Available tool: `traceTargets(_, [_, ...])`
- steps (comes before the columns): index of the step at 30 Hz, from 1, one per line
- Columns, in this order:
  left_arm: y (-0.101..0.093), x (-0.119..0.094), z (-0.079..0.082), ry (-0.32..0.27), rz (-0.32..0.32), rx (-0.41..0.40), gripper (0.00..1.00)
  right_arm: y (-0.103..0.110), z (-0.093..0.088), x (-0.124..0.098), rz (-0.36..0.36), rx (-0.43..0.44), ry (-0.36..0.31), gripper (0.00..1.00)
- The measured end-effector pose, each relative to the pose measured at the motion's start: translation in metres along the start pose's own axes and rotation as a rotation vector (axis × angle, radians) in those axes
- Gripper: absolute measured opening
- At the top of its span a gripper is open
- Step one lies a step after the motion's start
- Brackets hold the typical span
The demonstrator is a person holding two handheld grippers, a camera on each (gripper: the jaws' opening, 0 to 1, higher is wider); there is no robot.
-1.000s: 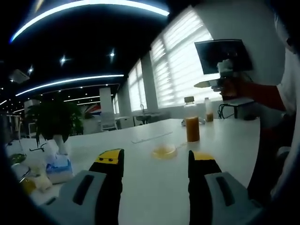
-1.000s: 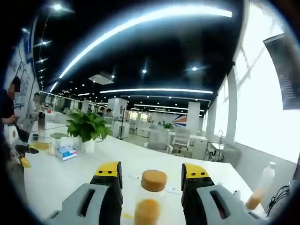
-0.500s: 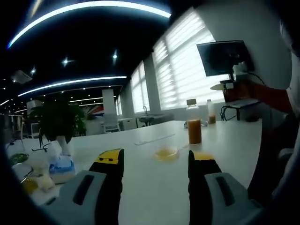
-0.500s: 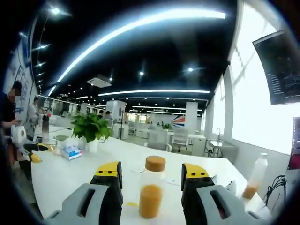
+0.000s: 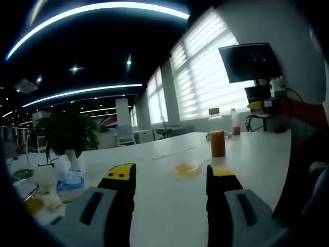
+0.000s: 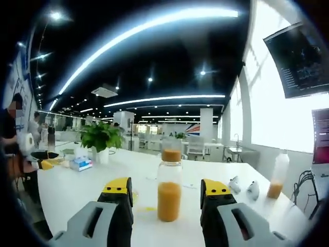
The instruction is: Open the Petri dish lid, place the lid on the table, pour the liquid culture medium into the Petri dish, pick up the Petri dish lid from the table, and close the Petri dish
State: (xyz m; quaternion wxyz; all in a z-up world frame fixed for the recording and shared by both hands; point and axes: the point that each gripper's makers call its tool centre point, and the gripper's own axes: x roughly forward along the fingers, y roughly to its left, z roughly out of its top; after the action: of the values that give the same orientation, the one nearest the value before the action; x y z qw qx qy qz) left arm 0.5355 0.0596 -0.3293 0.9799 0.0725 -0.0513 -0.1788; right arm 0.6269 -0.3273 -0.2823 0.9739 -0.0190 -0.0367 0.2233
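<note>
Both grippers' jaws are standing apart, empty. Culture medium bottle (image 6: 169, 186) is sitting between right gripper (image 6: 167, 191) jaws; glass likely slippery, so grip mid-body. Petri dish (image 5: 186, 168) looks light, fragile.

orange bottle (image 6: 169, 193) (brown cap), white table (image 6: 77, 188)

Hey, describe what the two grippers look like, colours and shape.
Both match: the left gripper and right gripper each have two chunky grey jaws with dark slots, black inner faces and yellow tips. A reddish-orange sleeve shows in the left gripper view.
</note>
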Motion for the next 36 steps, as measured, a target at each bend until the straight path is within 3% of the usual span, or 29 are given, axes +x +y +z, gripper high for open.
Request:
traceTargets(11, [0.007,0.002,0.002,-0.010,0.022,-0.002,0.47,0.001,-0.021,-0.020,-0.018,0.036,0.016,0.48])
traceTargets(16, [0.010,0.003,0.003,-0.045,0.032,0.010,0.47,0.011,-0.034,-0.025,0.001,0.044,0.036,0.47])
traceTargets(21, [0.011,0.002,0.003,-0.044,0.041,0.005,0.47,0.019,-0.041,-0.031,0.008,0.047,0.037,0.47])
traceTargets(36, [0.022,0.000,-0.006,-0.042,0.094,-0.010,0.47,0.012,-0.067,-0.041,-0.041,0.107,0.057,0.48])
